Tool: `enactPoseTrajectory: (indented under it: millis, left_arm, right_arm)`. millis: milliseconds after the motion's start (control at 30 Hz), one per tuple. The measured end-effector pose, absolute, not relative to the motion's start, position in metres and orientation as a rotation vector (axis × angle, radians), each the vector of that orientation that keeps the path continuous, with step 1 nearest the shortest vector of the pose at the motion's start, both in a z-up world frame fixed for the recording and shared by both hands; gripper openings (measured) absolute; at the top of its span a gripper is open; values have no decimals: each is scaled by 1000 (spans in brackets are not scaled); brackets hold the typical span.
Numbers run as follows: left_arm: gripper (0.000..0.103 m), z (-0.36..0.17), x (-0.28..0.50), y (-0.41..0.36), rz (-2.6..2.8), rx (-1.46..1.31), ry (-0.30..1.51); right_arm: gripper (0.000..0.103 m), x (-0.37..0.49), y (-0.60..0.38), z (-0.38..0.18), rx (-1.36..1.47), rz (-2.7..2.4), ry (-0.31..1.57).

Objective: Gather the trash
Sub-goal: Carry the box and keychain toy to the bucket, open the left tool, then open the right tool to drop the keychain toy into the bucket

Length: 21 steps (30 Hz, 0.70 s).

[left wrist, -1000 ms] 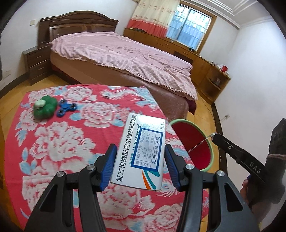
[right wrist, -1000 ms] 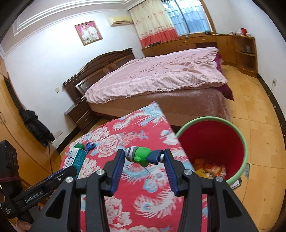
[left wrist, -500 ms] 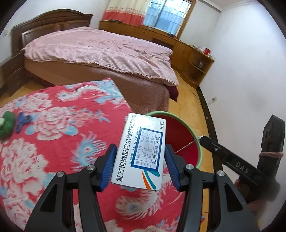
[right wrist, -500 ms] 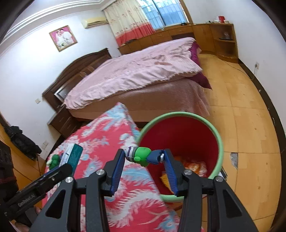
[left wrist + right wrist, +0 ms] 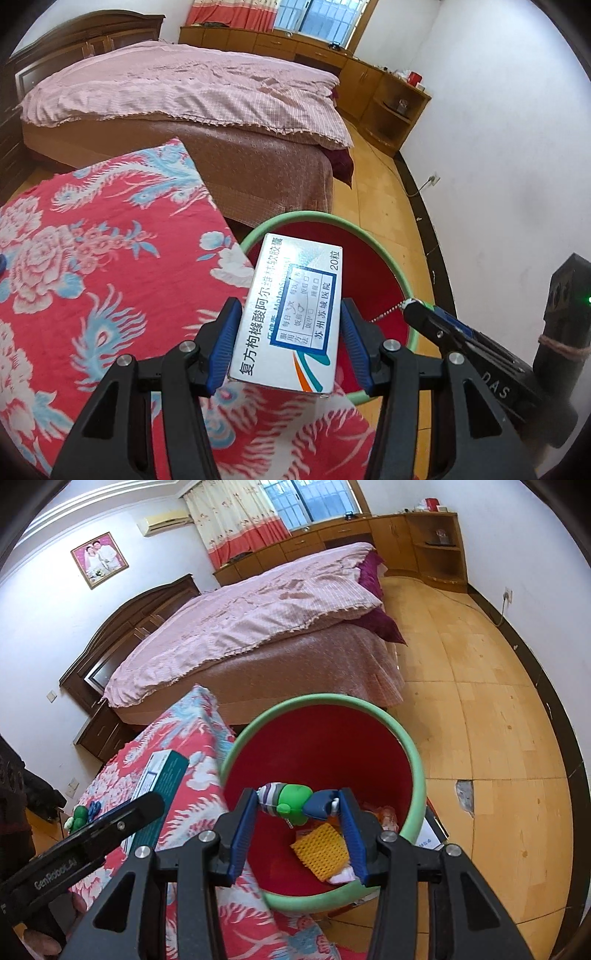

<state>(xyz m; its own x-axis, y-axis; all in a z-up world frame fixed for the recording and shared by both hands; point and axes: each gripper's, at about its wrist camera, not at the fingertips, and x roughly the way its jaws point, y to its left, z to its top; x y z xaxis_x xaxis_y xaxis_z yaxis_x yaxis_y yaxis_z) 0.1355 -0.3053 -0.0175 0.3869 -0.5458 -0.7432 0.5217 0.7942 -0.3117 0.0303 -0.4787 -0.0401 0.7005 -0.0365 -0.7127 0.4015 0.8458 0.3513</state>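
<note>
One bin [image 5: 415, 775], red inside with a green rim, stands on the floor against the table [image 5: 110, 280] edge, with some trash already in it. One medicine box [image 5: 291, 317] is clamped in the left gripper [image 5: 288, 336] fingers, above the near rim; dropped now, it might clip the rim and fall outside. One small toy keychain [image 5: 295, 803] is pinched by the right gripper [image 5: 295, 830] over the bin's mouth; its dangling chain could catch on a finger.
</note>
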Motion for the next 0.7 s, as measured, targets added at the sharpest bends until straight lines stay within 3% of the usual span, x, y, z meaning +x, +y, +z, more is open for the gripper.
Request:
enactPoseTrajectory:
  millis: [300, 433, 700]
  left_arm:
    - [54, -30, 143, -332, -722, -2, 980]
    - [60, -31, 141, -338, -693, 22, 978]
    - [60, -24, 132, -324, -665, 8, 978]
  right_arm:
    - [49, 27, -498, -61, 570, -260, 787]
    - [59, 26, -502, -63, 602, -249, 782]
    - [66, 19, -496, -54, 595, -233, 764]
